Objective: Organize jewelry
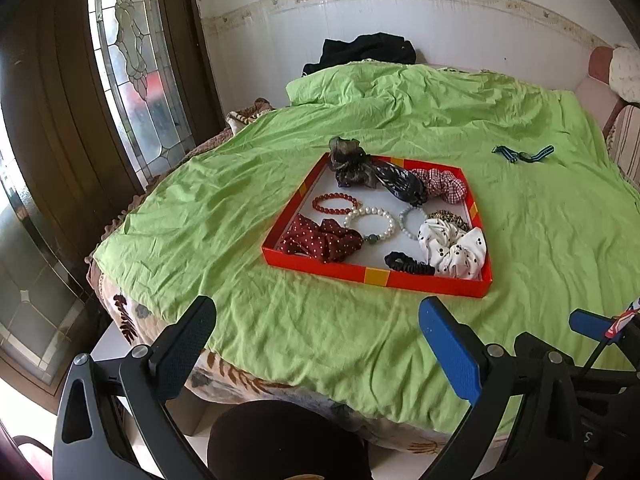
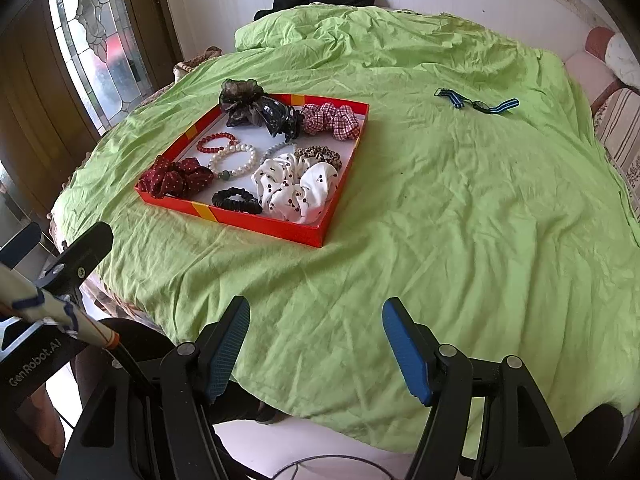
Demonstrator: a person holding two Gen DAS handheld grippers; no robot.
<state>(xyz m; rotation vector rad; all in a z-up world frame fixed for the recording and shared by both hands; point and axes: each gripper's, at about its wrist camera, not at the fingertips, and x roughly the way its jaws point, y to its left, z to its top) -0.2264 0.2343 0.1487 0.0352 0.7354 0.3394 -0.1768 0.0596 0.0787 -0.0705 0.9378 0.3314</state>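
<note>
Left wrist view: a bed covered by a wrinkled green sheet [image 1: 224, 216] is recorded, set against a white tiled wall [image 1: 400, 24] with a patterned border strip. A dark wooden door with leaded glass [image 1: 136, 64] is seen at the left. A black garment [image 1: 364, 50] is heaped at the far edge of the bed, against the wall.

One red tray [image 1: 376, 276] is placed on the sheet, toward the near left of the bed. Counted inside it: three bead bracelets, namely one red bracelet [image 1: 335, 204], one pearl bracelet [image 1: 370, 224] and one pale bracelet [image 1: 412, 220]; one dark red dotted scrunchie [image 1: 320, 240]; one white dotted scrunchie [image 1: 452, 248]; one red checked scrunchie [image 1: 440, 184]; one leopard-print scrunchie [image 1: 448, 216], partly hidden; one small black scrunchie [image 1: 408, 262]; one sheer dark scrunchie [image 1: 348, 160] overhanging the far rim; one dark hair claw [image 1: 400, 184].

One blue striped strap [image 2: 476, 102] is left outside the tray, on the sheet well to its right.

The left gripper [image 1: 316, 344] is held with its fingers wide apart, nothing between them. The right gripper [image 2: 316, 344] is likewise spread and empty, over the near edge of the bed.
</note>
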